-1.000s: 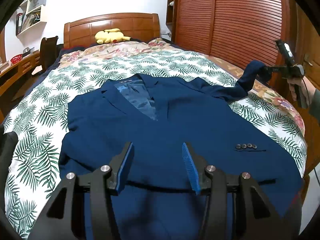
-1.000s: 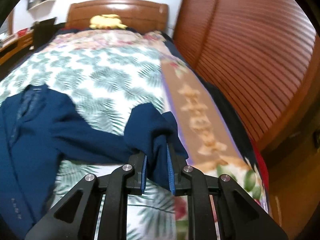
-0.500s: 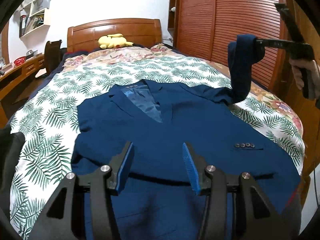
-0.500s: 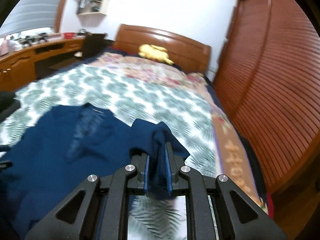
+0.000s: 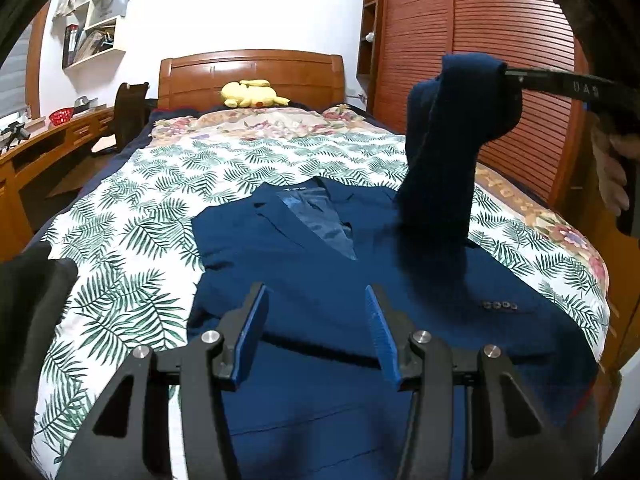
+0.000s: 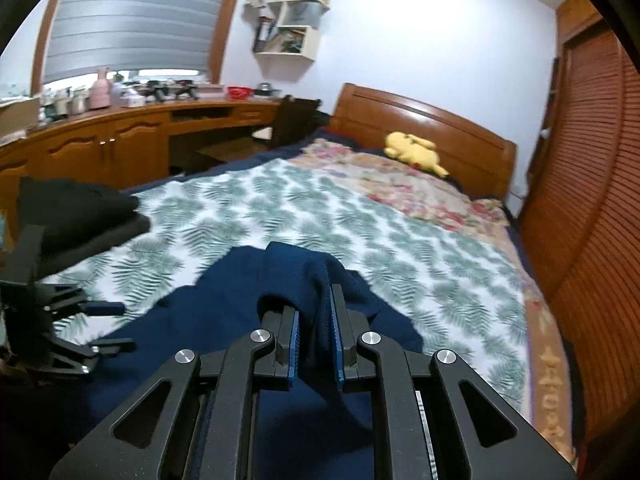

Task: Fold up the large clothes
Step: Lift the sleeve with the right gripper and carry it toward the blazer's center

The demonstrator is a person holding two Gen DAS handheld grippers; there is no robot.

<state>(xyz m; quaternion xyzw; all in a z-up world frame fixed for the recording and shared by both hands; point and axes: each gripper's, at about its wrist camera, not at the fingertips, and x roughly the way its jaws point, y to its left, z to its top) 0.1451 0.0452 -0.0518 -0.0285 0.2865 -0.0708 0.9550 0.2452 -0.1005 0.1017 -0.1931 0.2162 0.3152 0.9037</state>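
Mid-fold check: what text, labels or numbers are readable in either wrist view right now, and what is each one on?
"UAS" as it reads, possibly upside down: pale letters on the black arm of the right gripper, seen from the left wrist view.
Neck label inside the navy jacket collar: too small to read.
Gold characters on the bedspread border: too blurred to read.
Book spines on the wall shelf: unreadable.
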